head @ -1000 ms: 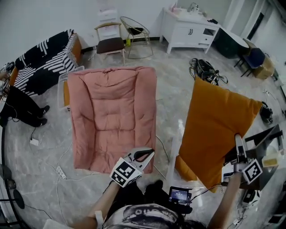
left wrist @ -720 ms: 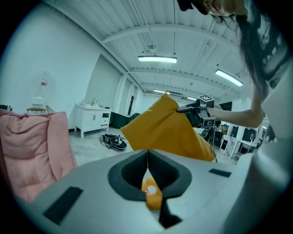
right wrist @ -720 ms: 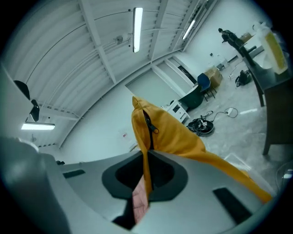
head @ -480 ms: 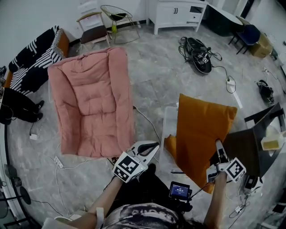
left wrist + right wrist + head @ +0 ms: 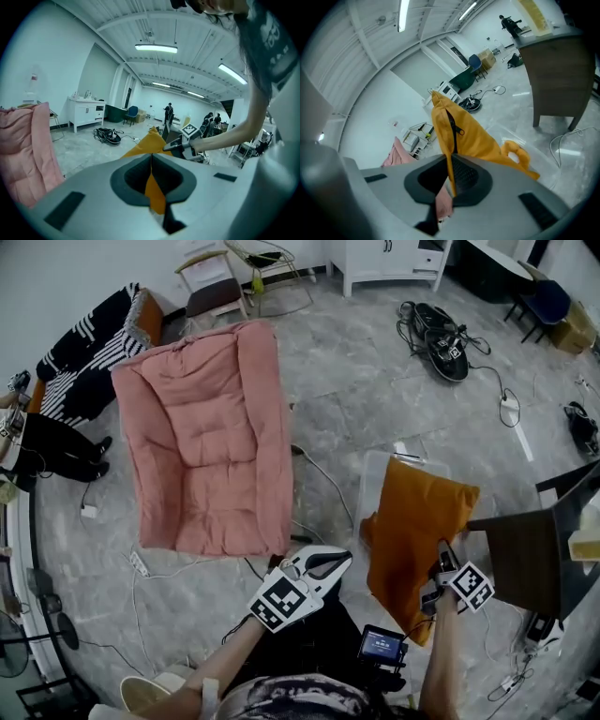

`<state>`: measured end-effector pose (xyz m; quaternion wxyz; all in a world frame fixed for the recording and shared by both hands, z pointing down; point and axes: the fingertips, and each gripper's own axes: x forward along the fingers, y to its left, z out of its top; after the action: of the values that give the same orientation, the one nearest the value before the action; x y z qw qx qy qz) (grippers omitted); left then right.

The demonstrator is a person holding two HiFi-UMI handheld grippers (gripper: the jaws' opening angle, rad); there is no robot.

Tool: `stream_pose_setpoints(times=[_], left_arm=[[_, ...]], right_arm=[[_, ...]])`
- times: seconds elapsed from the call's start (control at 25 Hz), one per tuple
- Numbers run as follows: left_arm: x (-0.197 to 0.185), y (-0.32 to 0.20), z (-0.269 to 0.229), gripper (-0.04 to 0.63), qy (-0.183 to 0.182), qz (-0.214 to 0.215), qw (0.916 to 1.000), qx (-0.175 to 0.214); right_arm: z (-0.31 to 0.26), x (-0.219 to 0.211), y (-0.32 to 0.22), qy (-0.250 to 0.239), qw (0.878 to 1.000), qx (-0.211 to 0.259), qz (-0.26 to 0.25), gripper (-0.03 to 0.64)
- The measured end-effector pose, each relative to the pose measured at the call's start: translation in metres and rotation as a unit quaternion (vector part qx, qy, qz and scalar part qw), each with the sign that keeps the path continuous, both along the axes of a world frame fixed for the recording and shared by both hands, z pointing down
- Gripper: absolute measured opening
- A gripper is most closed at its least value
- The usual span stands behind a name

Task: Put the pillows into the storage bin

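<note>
An orange pillow (image 5: pixel 412 521) hangs by its zipper edge from my right gripper (image 5: pixel 441 554), which is shut on the fabric. Its lower end droops over a clear storage bin (image 5: pixel 368 486) on the floor. In the right gripper view the pillow (image 5: pixel 464 131) rises from the closed jaws (image 5: pixel 451 161). My left gripper (image 5: pixel 339 559) is shut and holds nothing, just left of the pillow. Through that gripper's (image 5: pixel 151 157) jaws I see the pillow (image 5: pixel 146 145) beyond. A big pink cushion (image 5: pixel 202 437) lies spread on the floor to the left.
A dark table (image 5: pixel 525 559) stands close on the right. Cables (image 5: pixel 323 484) and a power strip (image 5: pixel 141 563) run across the floor near the bin. A black bag with cords (image 5: pixel 441 329), a chair (image 5: pixel 211 287) and a striped sofa (image 5: pixel 89 352) sit farther back.
My right gripper has dropped with the orange pillow, which now sags onto the bin instead of hanging high. The left gripper has shifted right, toward the pillow.
</note>
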<state>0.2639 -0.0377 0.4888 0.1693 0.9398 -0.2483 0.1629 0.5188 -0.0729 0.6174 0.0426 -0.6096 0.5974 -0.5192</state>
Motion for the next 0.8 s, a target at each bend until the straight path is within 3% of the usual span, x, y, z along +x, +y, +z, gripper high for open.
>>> stream_pose_setpoints(times=[0.08,0.16,0.24,0.32,0.8], left_arm=[[-0.004,0.001,0.003,0.012,-0.007,-0.004,1.0000,-0.003],[-0.010,0.002,0.005,0.012,-0.014,-0.011,0.9998,-0.007],[-0.015,0.002,0.007,0.012,-0.020,-0.019,0.9996,-0.010],[-0.021,0.002,0.011,0.012,-0.027,-0.026,0.9992,-0.014],[-0.041,0.003,0.003,0.012,-0.029,-0.078,0.9965,-0.005]], right_arm=[[0.029,-0.007,-0.008,0.003,1.000,-0.023,-0.016,0.019],[0.052,-0.014,-0.015,-0.002,0.999,-0.045,-0.028,0.067],[0.055,-0.025,-0.028,-0.024,0.999,-0.028,-0.034,0.102],[0.044,-0.040,-0.042,-0.043,0.998,0.001,-0.051,0.191],[0.001,-0.127,-0.050,-0.033,0.978,0.048,-0.202,0.195]])
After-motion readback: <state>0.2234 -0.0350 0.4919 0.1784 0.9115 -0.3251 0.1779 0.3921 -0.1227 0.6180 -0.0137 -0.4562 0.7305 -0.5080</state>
